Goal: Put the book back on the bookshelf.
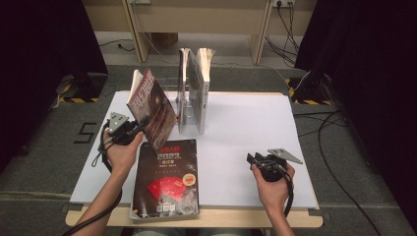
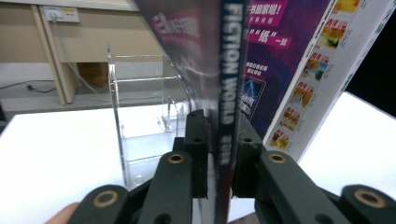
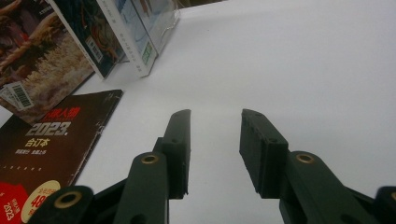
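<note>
The left gripper (image 1: 135, 129) is clamped on the spine of a glossy magazine (image 1: 150, 105), holding it tilted just left of the clear plastic rack (image 1: 183, 110), probably so it can slide in beside the two books (image 1: 199, 88) standing there. A dark, flat book (image 1: 167, 177) lies on the white table (image 1: 246, 128) in front of the rack. The right gripper (image 1: 253, 160) hangs spread and empty to the rack's right.
</note>
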Demonstrator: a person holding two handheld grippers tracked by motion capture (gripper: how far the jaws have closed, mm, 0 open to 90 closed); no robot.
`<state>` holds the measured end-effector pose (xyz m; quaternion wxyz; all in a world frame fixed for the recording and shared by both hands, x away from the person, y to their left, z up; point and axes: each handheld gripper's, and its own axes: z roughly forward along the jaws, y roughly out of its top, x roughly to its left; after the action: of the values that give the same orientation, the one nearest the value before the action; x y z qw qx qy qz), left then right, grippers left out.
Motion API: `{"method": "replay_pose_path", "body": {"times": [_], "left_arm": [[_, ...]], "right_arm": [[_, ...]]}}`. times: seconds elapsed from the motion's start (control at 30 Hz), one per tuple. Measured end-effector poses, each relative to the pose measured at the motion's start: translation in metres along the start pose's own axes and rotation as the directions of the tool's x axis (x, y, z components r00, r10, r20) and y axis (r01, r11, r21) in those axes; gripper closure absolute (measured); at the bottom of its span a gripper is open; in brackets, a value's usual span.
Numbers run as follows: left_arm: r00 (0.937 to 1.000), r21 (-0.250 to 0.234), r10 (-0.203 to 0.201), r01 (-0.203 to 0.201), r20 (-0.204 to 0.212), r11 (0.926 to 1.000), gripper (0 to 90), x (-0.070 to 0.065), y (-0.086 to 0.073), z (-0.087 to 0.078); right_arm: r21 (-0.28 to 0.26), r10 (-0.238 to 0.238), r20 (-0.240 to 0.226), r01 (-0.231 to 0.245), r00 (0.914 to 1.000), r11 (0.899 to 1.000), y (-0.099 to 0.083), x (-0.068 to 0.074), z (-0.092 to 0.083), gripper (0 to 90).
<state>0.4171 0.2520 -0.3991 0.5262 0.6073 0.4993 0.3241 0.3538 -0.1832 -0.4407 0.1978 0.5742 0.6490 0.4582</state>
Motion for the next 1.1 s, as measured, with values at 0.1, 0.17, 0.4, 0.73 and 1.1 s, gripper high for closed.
{"method": "replay_pose_path", "body": {"times": [0.1, 0.17, 0.4, 0.73, 1.1], "left_arm": [[0.9995, -0.001, -0.032, 0.032, 0.004, 0.9995, 77.7, 0.003, 0.002, 0.002], [0.9996, 0.002, -0.029, 0.029, -0.002, 0.9996, 77.6, 0.004, 0.003, 0.004], [0.9983, 0.015, -0.051, 0.052, -0.027, 0.9985, 78.7, 0.008, 0.008, 0.015], [0.9994, -0.011, 0.023, -0.023, -0.026, 0.9997, 84.0, -0.017, 0.024, 0.029], [0.9924, -0.088, 0.088, -0.095, -0.086, 0.9916, 83.9, -0.031, 0.064, 0.054]], "right_arm": [[0.003, 0.0, -0.001, 0.0, 1.0, 1.0, 0.0, 0.001, 0.0, 64.1], [0.008, 0.003, -0.001, -0.003, 1.0, 1.0, 0.0, 0.0, 0.001, 63.8], [0.033, 0.016, -0.01, -0.015, 0.9998, 0.999, -0.002, -0.003, 0.003, 62.8], [0.036, 0.019, -0.016, -0.019, 0.9997, 0.999, -0.001, -0.003, 0.002, 63.1], [0.032, 0.021, -0.019, -0.02, 0.9996, 0.999, -0.002, -0.006, 0.002, 63.3]]}}
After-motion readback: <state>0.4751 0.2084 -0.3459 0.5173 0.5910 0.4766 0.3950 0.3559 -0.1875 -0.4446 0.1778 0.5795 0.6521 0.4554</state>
